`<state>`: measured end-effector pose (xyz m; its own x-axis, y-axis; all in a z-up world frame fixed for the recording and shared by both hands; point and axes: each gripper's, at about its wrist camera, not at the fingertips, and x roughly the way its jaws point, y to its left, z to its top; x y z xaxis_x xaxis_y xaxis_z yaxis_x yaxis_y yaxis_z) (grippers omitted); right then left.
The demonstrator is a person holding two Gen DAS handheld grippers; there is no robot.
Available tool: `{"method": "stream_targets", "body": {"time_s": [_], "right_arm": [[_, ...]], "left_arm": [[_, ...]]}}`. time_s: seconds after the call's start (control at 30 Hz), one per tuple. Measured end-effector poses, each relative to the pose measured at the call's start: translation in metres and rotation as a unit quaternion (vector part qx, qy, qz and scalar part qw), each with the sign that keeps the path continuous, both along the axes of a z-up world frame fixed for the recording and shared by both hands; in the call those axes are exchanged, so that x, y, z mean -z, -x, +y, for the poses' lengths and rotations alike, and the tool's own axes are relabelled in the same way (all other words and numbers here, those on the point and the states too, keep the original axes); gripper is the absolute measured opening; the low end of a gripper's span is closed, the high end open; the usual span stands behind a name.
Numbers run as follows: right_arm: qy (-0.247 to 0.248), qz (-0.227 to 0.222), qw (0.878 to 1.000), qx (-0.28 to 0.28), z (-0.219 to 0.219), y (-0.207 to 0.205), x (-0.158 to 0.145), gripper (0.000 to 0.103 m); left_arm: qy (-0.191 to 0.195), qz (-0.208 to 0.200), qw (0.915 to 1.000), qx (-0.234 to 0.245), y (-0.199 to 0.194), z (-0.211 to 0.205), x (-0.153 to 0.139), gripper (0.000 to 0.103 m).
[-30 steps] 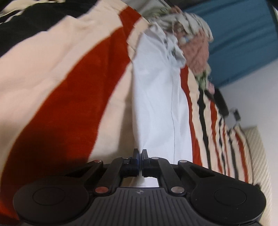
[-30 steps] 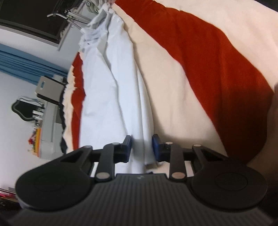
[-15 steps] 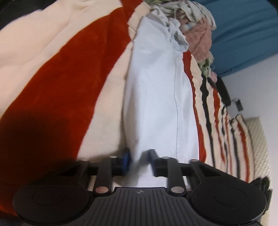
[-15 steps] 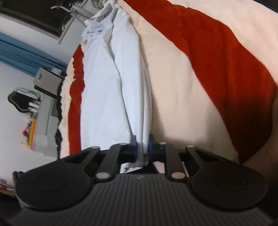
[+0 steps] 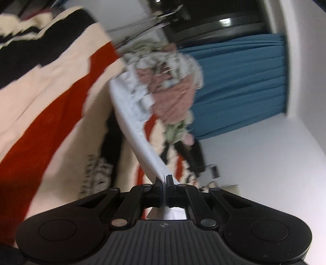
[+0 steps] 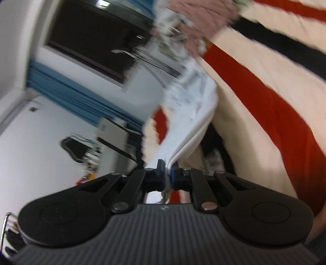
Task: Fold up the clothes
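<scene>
A white garment (image 5: 134,122) is lifted off a red, cream and black striped blanket (image 5: 51,106). My left gripper (image 5: 163,179) is shut on its near edge, and the cloth stretches taut away from the jaws. In the right wrist view my right gripper (image 6: 167,166) is shut on another folded edge of the same white garment (image 6: 193,114), raised above the striped blanket (image 6: 264,85). Both views are blurred by motion.
A heap of pink and patterned clothes (image 5: 173,85) lies at the garment's far end, also in the right wrist view (image 6: 195,18). A blue curtain (image 5: 244,81), white wall, dark window (image 6: 91,34) and a grey appliance (image 6: 114,140) lie beyond the bed.
Both grippers have closed on the white garment's near edge and lifted it off the blanket. The cameras have tilted up, so the room beyond the bed shows.
</scene>
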<state>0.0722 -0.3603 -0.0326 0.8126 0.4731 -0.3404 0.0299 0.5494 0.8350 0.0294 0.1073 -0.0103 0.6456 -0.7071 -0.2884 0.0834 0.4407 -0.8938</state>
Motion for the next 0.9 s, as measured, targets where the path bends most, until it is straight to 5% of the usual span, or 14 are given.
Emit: {"method": "stream_targets", "body": {"time_s": [0.2, 0.47, 0.7, 0.9], "right_arm": [[0.01, -0.027, 1.0, -0.012, -0.017, 0.045, -0.022, 0.009], [0.008, 0.054, 0.998, -0.023, -0.02, 0.092, 0.042, 0.009], [0.003, 0.059, 0.998, -0.005, -0.02, 0.031, 0.043, 0.009], [0.024, 0.057, 0.997, 0.04, -0.023, -0.077, 0.042, 0.009]], "left_arm": [[-0.019, -0.007, 0.9997, 0.017, 0.055, -0.009, -0.01, 0.003], [-0.04, 0.066, 0.9964, 0.033, 0.099, -0.006, 0.046, 0.003], [-0.072, 0.045, 0.9963, -0.013, 0.007, -0.023, 0.041, 0.003], [-0.106, 0.003, 0.9935, -0.043, -0.104, -0.052, 0.028, 0.003]]}}
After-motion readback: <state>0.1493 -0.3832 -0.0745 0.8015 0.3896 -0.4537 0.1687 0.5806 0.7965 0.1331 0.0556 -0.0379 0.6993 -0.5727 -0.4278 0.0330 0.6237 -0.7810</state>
